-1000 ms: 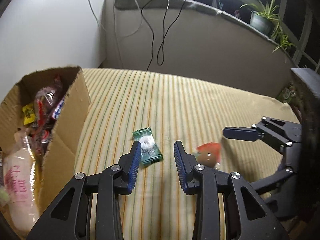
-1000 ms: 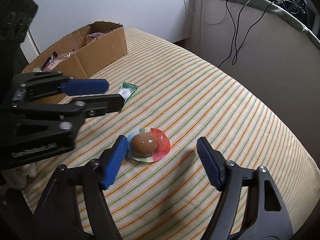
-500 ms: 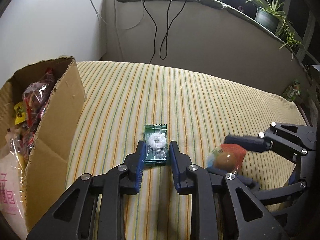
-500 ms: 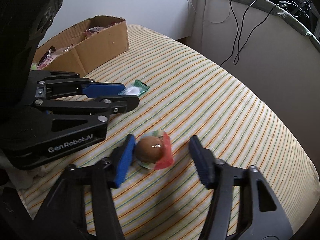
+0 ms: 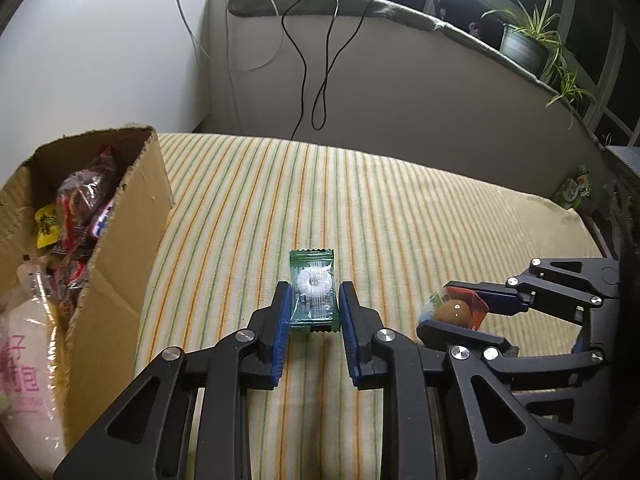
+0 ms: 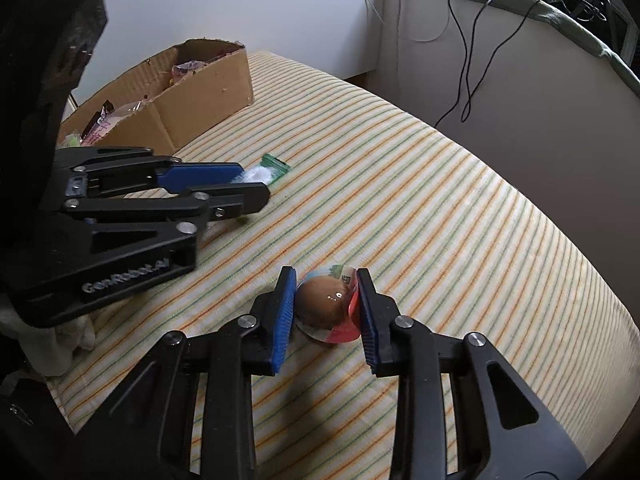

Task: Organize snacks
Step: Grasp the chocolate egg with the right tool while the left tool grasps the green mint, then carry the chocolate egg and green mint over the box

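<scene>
At the left edge of the striped bed cover (image 5: pixel 248 208) stands an open cardboard box (image 5: pixel 120 240), already crowded with snack packets in red, yellow and clear wrappers. Right of it, near the middle of the cover, the left gripper (image 5: pixel 312 308) is clamped on a green mint candy packet (image 5: pixel 313 292): both blue pads press the sides of the wrapper, whose far end with the white ring-shaped mint sticks out past the tips. Further right, the right gripper (image 6: pixel 326 304) is closing on a packaged brown egg (image 6: pixel 322 302) in a round clear wrapper with red and green print; the pads already touch it on both sides and it rests on the cover. The two grippers sit just beside each other. The risks from here look twofold. The mint wrapper is thin and slick, and it is held only by its near half, so it could twist or slide out on a lift. The egg is rounded and smooth, so the pads may squeeze it forward out of the grip. Carrying both toward the box at once could also knock the grippers together
</scene>
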Action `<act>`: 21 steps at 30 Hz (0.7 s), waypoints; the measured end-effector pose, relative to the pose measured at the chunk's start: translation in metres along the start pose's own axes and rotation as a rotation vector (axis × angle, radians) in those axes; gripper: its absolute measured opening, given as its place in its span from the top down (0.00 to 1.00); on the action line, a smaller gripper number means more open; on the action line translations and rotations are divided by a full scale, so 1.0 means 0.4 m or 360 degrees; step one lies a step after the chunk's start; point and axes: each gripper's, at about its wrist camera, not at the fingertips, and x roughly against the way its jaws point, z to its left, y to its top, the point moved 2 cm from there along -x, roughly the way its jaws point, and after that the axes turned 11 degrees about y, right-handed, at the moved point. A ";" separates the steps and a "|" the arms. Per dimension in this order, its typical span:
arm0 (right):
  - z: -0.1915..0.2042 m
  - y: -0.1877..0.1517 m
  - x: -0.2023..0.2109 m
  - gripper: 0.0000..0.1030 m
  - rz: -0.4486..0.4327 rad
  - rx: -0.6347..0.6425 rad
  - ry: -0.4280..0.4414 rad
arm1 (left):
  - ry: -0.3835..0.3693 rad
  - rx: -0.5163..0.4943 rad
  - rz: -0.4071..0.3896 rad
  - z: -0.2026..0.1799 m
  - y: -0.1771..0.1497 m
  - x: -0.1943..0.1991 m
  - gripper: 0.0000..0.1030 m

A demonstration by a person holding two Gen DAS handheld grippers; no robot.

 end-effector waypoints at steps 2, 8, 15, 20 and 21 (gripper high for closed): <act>-0.001 -0.003 0.007 0.70 -0.0003 -0.0007 -0.0003 | -0.0006 0.0005 -0.0022 0.003 0.001 0.019 0.78; 0.015 -0.006 0.048 0.70 -0.0043 -0.0015 -0.0015 | -0.0026 0.0015 -0.0101 0.020 -0.004 0.094 0.78; 0.084 0.007 0.099 0.70 -0.0099 0.0034 -0.0016 | -0.0033 0.0063 -0.0189 0.082 -0.023 0.187 0.78; 0.152 0.028 0.124 0.70 -0.0146 0.0083 0.0008 | 0.0003 0.0098 -0.0233 0.143 -0.044 0.239 0.78; 0.169 0.036 0.126 0.70 -0.0154 0.0097 0.0016 | 0.0014 0.0108 -0.0240 0.156 -0.050 0.246 0.78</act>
